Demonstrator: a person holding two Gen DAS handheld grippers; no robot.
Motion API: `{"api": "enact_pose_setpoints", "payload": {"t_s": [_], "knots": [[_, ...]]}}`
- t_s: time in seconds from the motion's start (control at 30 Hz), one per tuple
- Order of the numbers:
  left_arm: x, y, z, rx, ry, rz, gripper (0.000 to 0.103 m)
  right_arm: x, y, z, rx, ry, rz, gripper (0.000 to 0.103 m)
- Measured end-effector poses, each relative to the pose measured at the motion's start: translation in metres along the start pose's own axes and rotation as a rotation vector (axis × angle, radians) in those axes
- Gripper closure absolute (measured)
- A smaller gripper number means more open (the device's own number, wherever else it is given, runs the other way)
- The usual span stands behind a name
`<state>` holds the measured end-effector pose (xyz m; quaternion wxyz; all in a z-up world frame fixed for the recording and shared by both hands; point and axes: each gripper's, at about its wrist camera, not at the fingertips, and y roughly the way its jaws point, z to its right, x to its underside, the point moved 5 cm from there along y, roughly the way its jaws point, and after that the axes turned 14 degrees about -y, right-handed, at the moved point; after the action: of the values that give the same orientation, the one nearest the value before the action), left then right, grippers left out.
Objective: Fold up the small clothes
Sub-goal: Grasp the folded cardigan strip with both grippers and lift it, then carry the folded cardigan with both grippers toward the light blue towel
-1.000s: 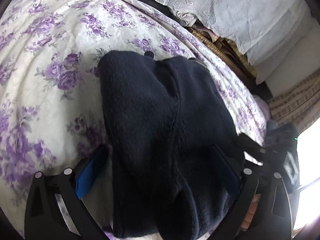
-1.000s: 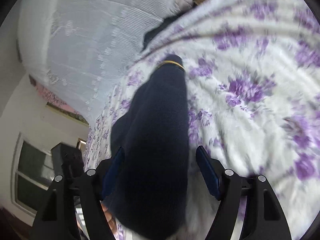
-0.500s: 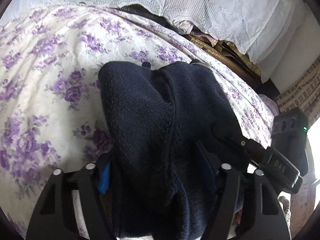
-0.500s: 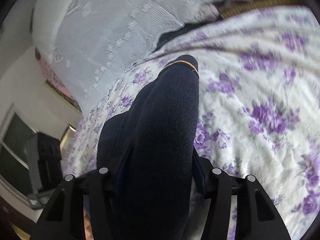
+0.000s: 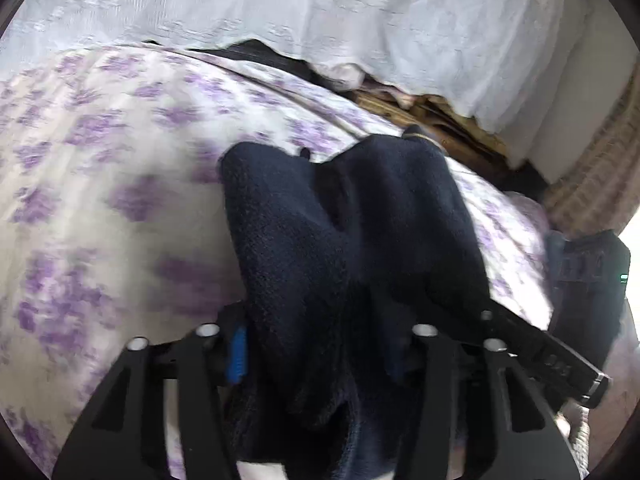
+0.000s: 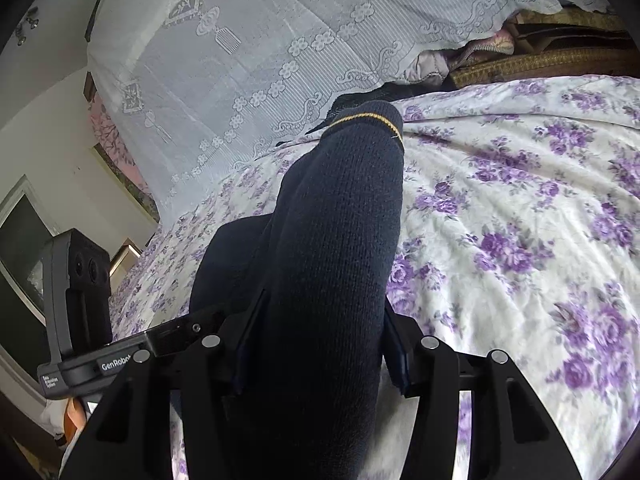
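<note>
The left gripper point(image 5: 324, 344) is closing its jaws on one end of a dark navy knitted garment point(image 5: 344, 240). The thick fabric is filling the whole space between the two jaws, and the blue pads seem to be pressing already into it. From the jaws the garment is running forward and is lying on the floral bedsheet point(image 5: 120, 184). I think this end is being held so that it can be lifted and carried over the other part for a fold.

The right gripper point(image 6: 320, 344) is clamping the other end of the same garment point(image 6: 340, 232). Its jaws are standing at each side of a rolled, tube-like part, and the pads are pushing into the knit. In front of these jaws the fabric is ending in a cuff with a thin yellow stripe point(image 6: 368, 117), which is resting on the bedsheet point(image 6: 520, 208). Probably both ends are being gripped together to keep the piece straight.

I am counting one garment, two grippers, one bedsheet and one white lace cover point(image 6: 280, 40) behind the bed.
</note>
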<state>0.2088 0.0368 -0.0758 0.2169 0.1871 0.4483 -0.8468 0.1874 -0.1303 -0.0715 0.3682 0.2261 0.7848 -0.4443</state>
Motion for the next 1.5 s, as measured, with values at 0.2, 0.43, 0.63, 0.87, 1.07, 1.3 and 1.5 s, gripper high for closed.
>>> {"api": "enact_pose_setpoints", "payload": {"t_s": [0.2,0.43,0.63,0.87,1.07,1.3,1.5], "knots": [[0.013,0.005,0.011,-0.024,0.048,-0.022,0.058,0.008,-0.010,0.006,0.013,0.031,-0.009,0.050],[0.021,0.004,0.019,-0.012,0.063,-0.028,0.062,0.016,-0.023,0.008,0.032,0.044,0.000,0.051],[0.039,0.000,0.039,0.014,0.095,-0.046,0.065,0.021,-0.047,0.013,0.051,0.069,0.014,0.051],[0.071,-0.006,0.082,0.056,0.175,-0.079,0.066,0.040,-0.102,0.029,0.090,0.098,0.048,0.051],[0.107,-0.011,0.126,0.088,0.256,-0.094,0.066,0.053,-0.150,0.040,0.134,0.109,0.097,0.051],[0.138,-0.015,0.166,0.127,0.313,-0.122,0.066,0.074,-0.199,0.050,0.177,0.127,0.133,0.052],[0.165,-0.017,0.213,0.175,0.381,-0.145,0.066,0.093,-0.253,0.067,0.222,0.151,0.183,0.052]]}}
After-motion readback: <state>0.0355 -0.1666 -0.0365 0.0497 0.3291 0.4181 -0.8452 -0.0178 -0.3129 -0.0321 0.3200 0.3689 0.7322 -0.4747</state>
